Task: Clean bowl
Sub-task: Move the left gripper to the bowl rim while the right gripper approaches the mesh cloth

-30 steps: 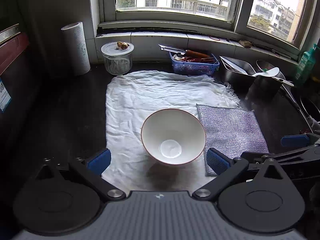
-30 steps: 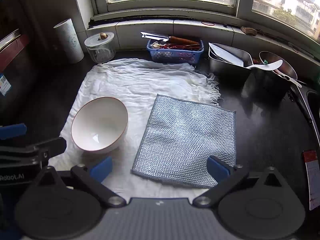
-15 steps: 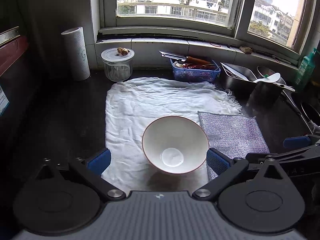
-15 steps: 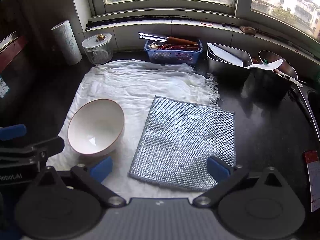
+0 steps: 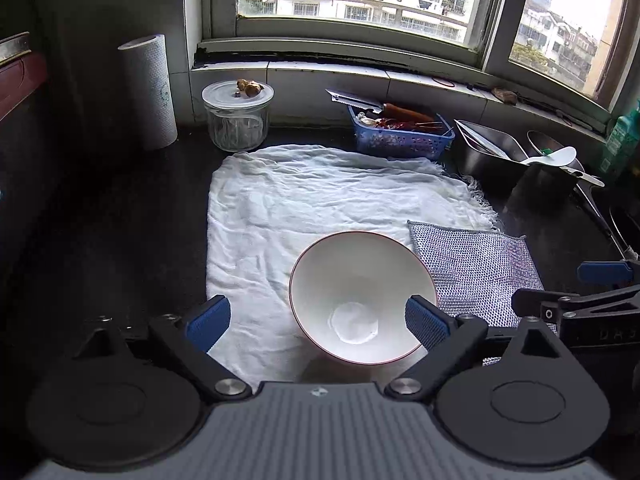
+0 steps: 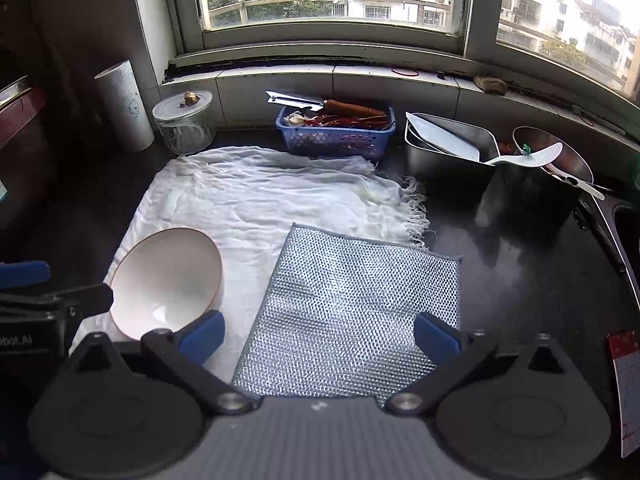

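Note:
A white bowl (image 5: 362, 296) with a thin red rim stands on a white cloth (image 5: 320, 200); it also shows at the left of the right wrist view (image 6: 166, 280). A silver mesh dishcloth (image 6: 348, 308) lies flat to the bowl's right, also seen in the left wrist view (image 5: 476, 270). My left gripper (image 5: 316, 320) is open and empty, its right pad (image 5: 424, 322) close beside the bowl. My right gripper (image 6: 320, 338) is open and empty, low over the dishcloth's near edge.
At the back stand a paper roll (image 5: 150, 92), a lidded glass jar (image 5: 238, 118), a blue basket (image 5: 400, 138) with a knife, steel containers (image 6: 448, 148) and a white ladle (image 6: 528, 156). A sink edge (image 6: 612, 232) runs at the far right. The counter is dark.
Both grippers have drawn back and tilted up slightly, so bowl and dishcloth sit lower in view. Bowl and dishcloth have not moved. Both grippers stay open.

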{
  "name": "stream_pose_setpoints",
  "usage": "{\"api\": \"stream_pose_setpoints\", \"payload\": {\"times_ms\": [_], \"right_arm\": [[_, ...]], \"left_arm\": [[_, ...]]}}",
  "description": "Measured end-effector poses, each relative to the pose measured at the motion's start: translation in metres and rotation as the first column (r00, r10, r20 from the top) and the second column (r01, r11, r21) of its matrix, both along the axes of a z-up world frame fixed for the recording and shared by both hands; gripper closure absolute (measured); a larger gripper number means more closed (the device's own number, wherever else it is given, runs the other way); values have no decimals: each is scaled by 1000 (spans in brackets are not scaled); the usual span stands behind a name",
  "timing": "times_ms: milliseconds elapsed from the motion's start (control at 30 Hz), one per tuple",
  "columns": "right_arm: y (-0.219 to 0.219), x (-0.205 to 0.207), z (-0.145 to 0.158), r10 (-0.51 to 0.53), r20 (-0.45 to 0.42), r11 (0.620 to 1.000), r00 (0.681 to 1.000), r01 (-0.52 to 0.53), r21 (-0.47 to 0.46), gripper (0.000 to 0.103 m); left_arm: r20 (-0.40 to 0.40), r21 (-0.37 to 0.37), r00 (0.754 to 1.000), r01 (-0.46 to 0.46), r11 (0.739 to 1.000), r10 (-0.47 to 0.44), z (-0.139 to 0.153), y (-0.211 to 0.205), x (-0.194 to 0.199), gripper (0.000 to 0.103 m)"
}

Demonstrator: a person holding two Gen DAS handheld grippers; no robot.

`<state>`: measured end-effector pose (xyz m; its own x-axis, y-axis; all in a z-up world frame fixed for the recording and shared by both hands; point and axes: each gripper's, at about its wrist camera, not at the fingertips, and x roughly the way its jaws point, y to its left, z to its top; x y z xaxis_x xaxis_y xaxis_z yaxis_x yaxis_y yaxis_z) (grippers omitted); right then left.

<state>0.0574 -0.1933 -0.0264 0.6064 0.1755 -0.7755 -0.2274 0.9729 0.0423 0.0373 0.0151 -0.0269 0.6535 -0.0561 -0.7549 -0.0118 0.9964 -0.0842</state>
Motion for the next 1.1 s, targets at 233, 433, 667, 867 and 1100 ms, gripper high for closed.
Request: {"api": "stream_pose_setpoints", "payload": {"times_ms": [233, 433, 667, 867, 1100], "right_arm": [[0, 16, -11, 51, -19, 998, 999, -52, -24, 9], [-2, 29, -32, 68, -75, 997, 995, -71, -41, 25], [-2, 35, -50, 96, -98, 993, 990, -102, -55, 41], [-5, 40, -61, 100, -105, 992, 990, -107, -66, 41], [-12, 46, -72, 73, -109, 993, 991, -83, -88, 42]], "left_arm": [[-74, -39, 997, -30, 999, 27, -25, 9, 23, 23], [-145, -86, 988, -63, 994, 51, -45, 19, 35, 25], [-168, -115, 985, -64, 991, 44, -54, 23, 43, 37], [-188, -143, 981, -64, 988, 36, -63, 24, 49, 53], [-191, -142, 982, -39, 989, 12, -68, 21, 51, 80]]}}
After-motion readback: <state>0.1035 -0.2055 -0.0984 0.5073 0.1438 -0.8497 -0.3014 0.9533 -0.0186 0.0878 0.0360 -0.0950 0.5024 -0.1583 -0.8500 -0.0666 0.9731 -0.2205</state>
